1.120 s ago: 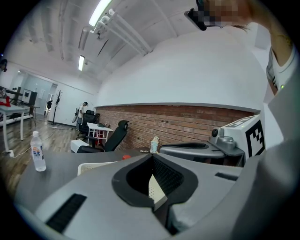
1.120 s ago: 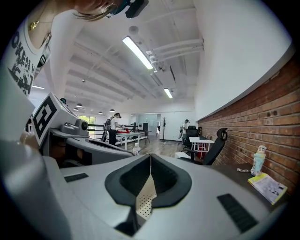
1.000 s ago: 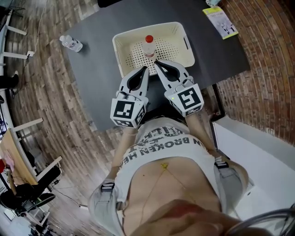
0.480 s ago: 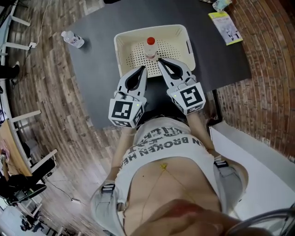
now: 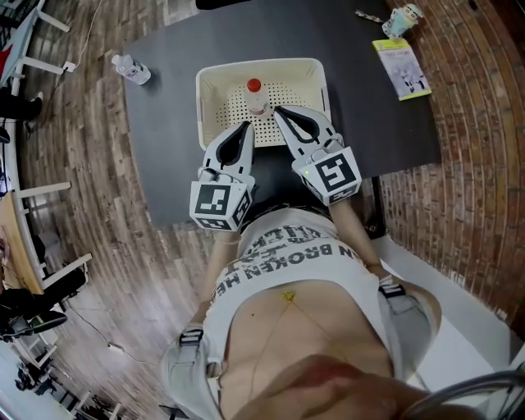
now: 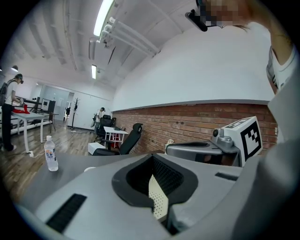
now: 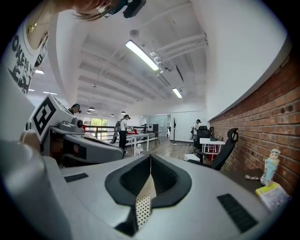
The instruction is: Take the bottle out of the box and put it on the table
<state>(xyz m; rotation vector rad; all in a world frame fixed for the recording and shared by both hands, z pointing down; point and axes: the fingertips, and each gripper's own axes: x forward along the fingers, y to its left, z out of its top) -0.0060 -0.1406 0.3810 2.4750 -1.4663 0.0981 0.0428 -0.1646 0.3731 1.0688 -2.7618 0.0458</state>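
White T-shirt (image 5: pixel 289 275) with dark lettering

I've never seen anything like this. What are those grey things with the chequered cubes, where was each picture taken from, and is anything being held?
There is no robot: a person holds hand-worked tongs in each hand, the left tongs and the right tongs; the patterned cubes belong to them. One picture comes from a camera on the person's head, looking steeply down. The other two come from cameras riding on each pair of tongs, looking along its jaws. On the dark table stands a cream perforated box with a red-capped bottle upright inside. A second bottle stands near the table's left edge; a booklet and a small figurine are at its far right. Both tongs are shut and hold nothing, their tips at the box's near side.
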